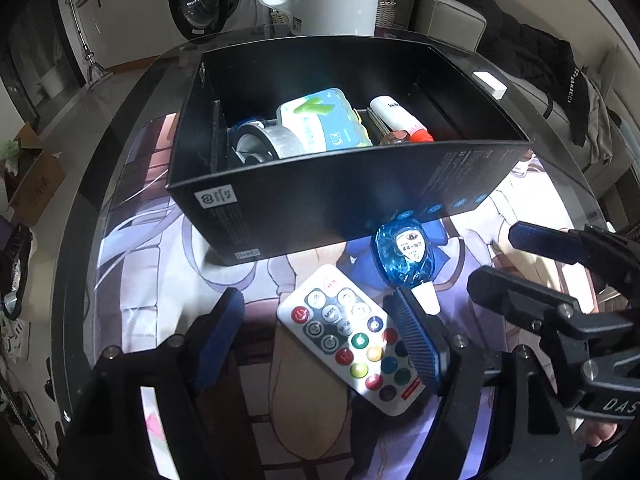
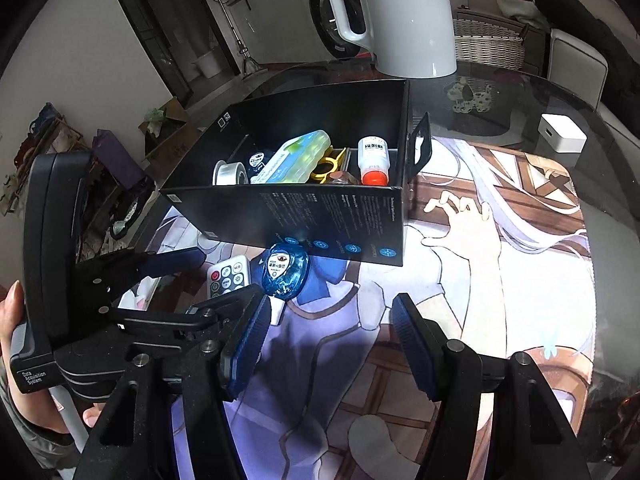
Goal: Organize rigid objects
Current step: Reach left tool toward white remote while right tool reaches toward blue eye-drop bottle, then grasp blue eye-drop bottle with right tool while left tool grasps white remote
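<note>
On the counter (image 2: 600,208), a black box (image 1: 320,200) sits far of centre on a printed mat (image 2: 480,280), and most of the sorting looks done. Inside it, from left to right, lie a roll of tape (image 1: 264,144), a blue-green case (image 1: 320,120), something yellow (image 2: 326,166) partly hidden under the case, and a white bottle (image 1: 396,114) with an orange cap.

Two things are left outside, both on the mat just near of the box's front wall. The remote (image 1: 348,336) lies flat to the left, its buttons facing up. Just right of it, almost touching, lies the blue dispenser (image 1: 406,254), its white tip pointing toward the near side.

The left tool (image 1: 316,340) hangs over the remote with its jaws apart; the remote lies between them, its right corner hidden under the right finger, and whether that pad touches it I cannot tell. It holds nothing. The right tool (image 2: 332,336) is to the right, also standing open and empty over bare mat, with the dispenser just beyond its left finger.

By my reckoning the task is near its end: the remote and the dispenser remain to be lifted into the box, the remote likely first. A white kettle (image 2: 408,16) stands beyond the box, and a small white block (image 2: 560,136) lies at the far right
</note>
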A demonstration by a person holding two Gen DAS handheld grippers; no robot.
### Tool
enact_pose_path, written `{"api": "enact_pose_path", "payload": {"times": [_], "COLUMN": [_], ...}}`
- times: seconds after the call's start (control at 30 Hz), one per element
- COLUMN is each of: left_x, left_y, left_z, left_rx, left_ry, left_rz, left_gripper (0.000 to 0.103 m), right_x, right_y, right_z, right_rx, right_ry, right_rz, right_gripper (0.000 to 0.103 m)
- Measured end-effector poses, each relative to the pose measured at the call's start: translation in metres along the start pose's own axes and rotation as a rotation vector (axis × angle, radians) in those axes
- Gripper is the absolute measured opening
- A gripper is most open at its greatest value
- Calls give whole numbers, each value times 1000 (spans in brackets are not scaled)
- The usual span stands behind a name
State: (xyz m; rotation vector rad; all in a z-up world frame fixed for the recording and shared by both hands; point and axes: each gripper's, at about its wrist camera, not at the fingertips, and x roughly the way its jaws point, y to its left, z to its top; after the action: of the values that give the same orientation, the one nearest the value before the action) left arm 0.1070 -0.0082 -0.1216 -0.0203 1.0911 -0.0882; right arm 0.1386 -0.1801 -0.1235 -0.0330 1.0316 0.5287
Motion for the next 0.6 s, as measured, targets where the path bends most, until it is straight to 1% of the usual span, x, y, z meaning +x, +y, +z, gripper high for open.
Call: {"api": "enact_pose_path", "payload": {"times": [0.07,0.13,0.27,0.3,0.33,0.4,0.43,0.47,0.53,0.57,0.6], "left_x": [-2,-4,-10,-12,-13,-14,-14,-13,-14,-14,-15], "left_y": [4,6,14,18,19,22,22,22,23,22,22], "left_z": [-5,-9,-12,-14,-14,-16,-17,-17,-19,-20,-22], "left_rx": [-1,16,20,14,7,-2,3,7,7,18,26], "left_ry": [2,4,9,12,15,24,33,42,42,43,46], "left_rz": [16,19,13,7,3,-2,-7,-12,-23,-19,-14], "left_gripper": [75,71,57,57,57,61,64,72,72,72,72], "right_x": [2,5,17,21,25,34,37,41,45,46,47], "right_y": [0,3,17,23,28,37,40,43,47,50,52], "right_z": [1,3,8,10,12,15,16,17,18,19,19], "right_rx": [5,3,-18,-26,-38,-59,-65,-71,-83,-95,-115], "right_ry": [2,3,15,18,21,27,32,36,34,36,39], "right_rz": [-2,-1,1,1,-3,-14,-15,-17,-35,-48,-66], "right_gripper": [65,65,65,65,65,65,65,65,63,59,49]}}
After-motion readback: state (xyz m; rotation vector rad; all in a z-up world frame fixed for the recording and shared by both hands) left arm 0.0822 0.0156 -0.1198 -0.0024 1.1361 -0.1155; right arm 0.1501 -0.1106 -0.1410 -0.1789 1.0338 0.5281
